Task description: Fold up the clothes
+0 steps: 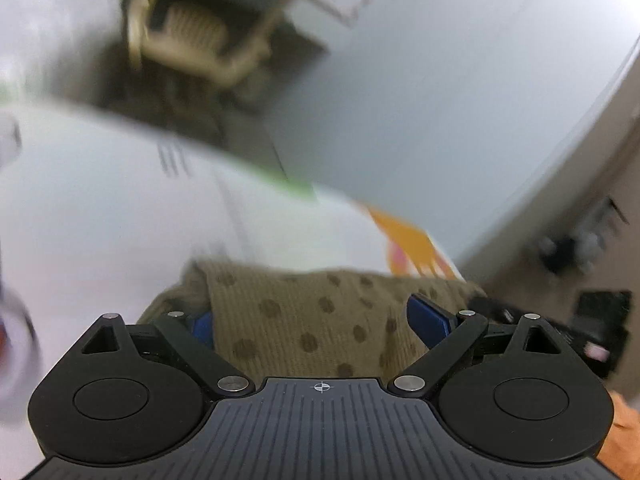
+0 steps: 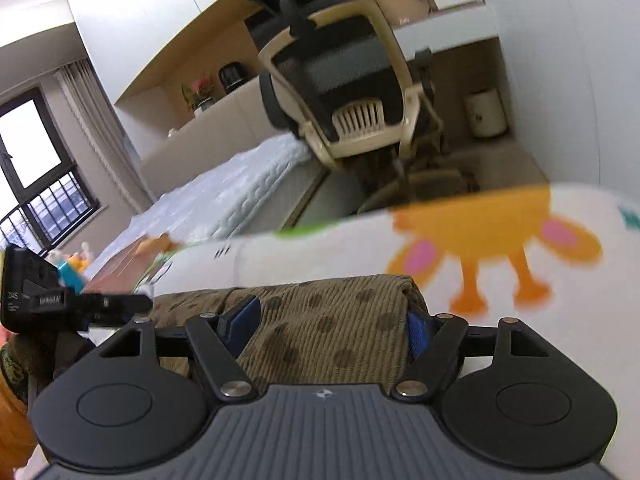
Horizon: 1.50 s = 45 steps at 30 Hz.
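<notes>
Left gripper [image 1: 320, 320] is pinching the brown polka-dot corduroy garment [image 1: 304, 320], blue pads [image 1: 430, 320] pressing the bunched cloth from both sides. Right gripper [image 2: 332, 322] is clamping the same folded fabric [image 2: 320, 320]. The garment is sitting above a white surface with an orange cartoon print [image 2: 496, 236]; an office chair [image 2: 352, 92] is standing beyond.

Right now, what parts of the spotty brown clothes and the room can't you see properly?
- Spotty brown garment: in both wrist views its near part is hidden by the gripper bodies, so its type and whole shape are unclear.
- Chair: motion-blurred in the left wrist view.
- Orange cartoon animal: blurred in the right wrist view, cut off by the garment in the left.
- Dark items on the floor: too blurred to identify.
</notes>
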Each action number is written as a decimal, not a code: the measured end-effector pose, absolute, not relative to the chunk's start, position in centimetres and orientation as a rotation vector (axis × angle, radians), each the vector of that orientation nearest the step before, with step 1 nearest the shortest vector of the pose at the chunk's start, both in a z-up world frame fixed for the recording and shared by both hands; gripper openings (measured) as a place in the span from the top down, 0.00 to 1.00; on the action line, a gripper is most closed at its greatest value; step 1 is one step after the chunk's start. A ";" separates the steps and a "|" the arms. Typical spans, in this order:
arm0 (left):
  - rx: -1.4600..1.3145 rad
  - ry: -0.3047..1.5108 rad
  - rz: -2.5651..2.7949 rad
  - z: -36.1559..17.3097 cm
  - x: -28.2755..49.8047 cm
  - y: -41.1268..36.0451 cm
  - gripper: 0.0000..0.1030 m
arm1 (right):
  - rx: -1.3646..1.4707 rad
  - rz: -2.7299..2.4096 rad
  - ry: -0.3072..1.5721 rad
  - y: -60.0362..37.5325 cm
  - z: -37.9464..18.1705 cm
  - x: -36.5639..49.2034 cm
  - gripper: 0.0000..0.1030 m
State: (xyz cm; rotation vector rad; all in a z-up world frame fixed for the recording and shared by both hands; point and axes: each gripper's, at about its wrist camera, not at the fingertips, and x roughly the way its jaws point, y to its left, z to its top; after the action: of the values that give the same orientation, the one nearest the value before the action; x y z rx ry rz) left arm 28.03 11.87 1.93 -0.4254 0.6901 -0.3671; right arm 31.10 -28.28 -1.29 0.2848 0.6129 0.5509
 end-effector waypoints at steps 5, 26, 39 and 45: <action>-0.239 0.651 -0.337 4.3 25.8 12.2 0.07 | 0.014 0.454 0.490 -26.7 1.5 29.1 0.28; -0.182 0.796 -0.476 -0.3 17.5 11.5 0.04 | -0.042 0.530 0.647 -28.1 -0.2 19.4 0.25; -0.141 0.701 -0.237 -1.1 22.3 9.1 0.82 | 0.050 0.426 0.603 -27.0 -1.9 24.5 0.89; -0.102 0.578 -0.328 4.8 17.4 9.6 0.87 | 0.022 0.484 0.467 -27.7 3.8 19.0 0.91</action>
State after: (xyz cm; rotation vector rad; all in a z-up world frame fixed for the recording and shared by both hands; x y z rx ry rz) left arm 17.36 9.61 4.76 -0.1018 0.5782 -0.3279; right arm 19.03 -27.70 3.78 0.0217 0.4667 0.4842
